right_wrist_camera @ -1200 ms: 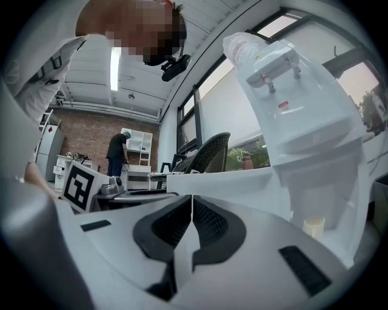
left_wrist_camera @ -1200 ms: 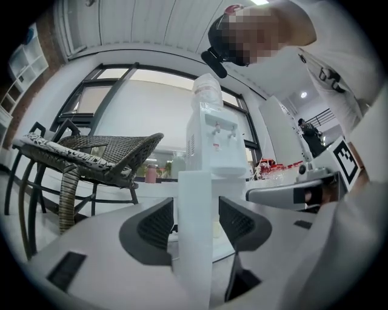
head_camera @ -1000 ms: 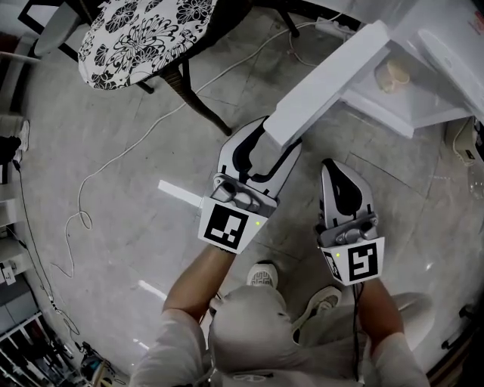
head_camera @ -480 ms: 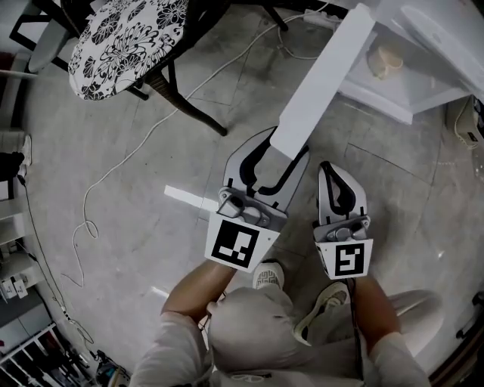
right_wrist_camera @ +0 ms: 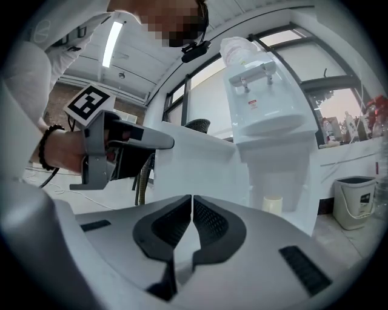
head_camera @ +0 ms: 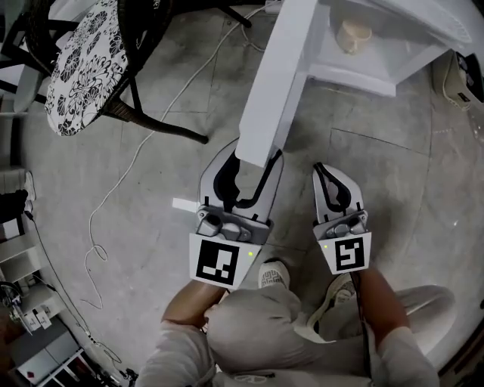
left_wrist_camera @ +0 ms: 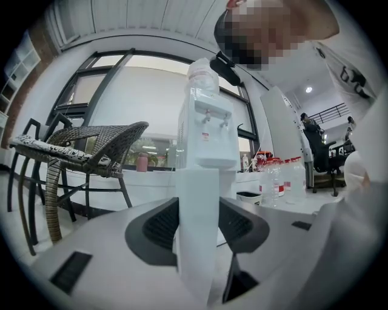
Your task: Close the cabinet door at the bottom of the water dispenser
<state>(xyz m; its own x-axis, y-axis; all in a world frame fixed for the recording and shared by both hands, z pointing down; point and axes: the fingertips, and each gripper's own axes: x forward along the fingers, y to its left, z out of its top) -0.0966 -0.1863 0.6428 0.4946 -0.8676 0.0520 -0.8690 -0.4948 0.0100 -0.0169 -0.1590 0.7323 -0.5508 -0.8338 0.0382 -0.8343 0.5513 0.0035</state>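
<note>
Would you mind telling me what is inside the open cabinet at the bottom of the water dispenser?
One pale cup stands on the cabinet floor. The rest of the interior is covered by the dispenser body above and the open cabinet door.

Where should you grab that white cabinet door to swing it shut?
Its free outer edge, approached edge-on. The cabinet door is a thin flat panel standing open, so jaws fit across its thickness. The left gripper has just been closing its jaws there, pads on both faces.
</note>
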